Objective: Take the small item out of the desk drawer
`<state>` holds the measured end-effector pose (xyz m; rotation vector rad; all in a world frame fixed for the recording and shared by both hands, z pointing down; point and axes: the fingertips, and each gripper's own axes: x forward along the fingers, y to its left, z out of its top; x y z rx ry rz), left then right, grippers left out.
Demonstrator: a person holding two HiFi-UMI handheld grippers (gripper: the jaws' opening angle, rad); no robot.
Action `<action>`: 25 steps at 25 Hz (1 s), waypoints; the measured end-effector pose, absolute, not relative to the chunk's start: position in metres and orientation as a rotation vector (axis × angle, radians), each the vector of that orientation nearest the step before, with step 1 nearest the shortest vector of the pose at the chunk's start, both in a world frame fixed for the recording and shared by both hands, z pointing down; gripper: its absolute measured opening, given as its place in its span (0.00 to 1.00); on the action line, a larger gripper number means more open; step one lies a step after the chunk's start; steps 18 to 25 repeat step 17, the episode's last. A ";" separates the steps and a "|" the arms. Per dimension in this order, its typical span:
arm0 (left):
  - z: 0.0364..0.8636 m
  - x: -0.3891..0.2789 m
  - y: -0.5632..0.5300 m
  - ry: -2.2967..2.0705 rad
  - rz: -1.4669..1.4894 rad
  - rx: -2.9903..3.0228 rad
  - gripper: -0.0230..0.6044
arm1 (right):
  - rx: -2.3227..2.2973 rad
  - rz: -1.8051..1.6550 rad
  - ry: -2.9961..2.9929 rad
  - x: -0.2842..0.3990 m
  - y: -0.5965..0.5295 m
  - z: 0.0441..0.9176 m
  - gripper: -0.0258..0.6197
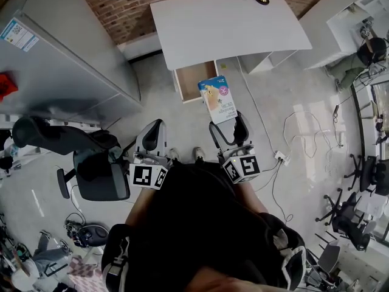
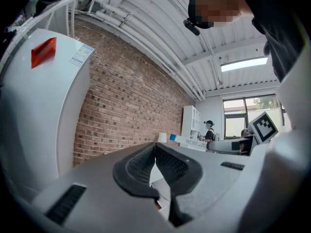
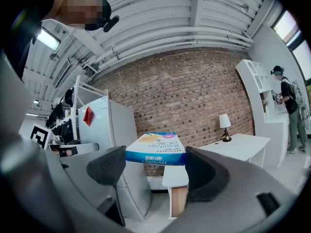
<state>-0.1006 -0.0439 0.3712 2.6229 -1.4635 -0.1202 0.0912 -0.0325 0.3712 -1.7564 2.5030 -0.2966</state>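
The drawer stands pulled out from under the worktop, its top open to approach from above and from the front. The box, clamped in the right hand-held gripper, hangs just beside the drawer's right front corner and narrows that side. The left hand-held gripper, jaws together, has open floor ahead of it up to the drawer. A tall white cabinet bounds the left. An office chair stands just beside the left hand-held gripper. Cables trail across the floor on the right.
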 end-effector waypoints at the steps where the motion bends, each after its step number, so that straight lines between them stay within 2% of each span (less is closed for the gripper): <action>1: 0.372 -0.101 -0.043 -1.464 -0.122 2.620 0.05 | -1.756 -0.297 2.505 0.091 -0.031 0.372 0.63; 25: 0.377 -0.097 -0.033 -1.436 -0.126 2.610 0.05 | -1.749 -0.324 2.518 0.087 -0.025 0.379 0.63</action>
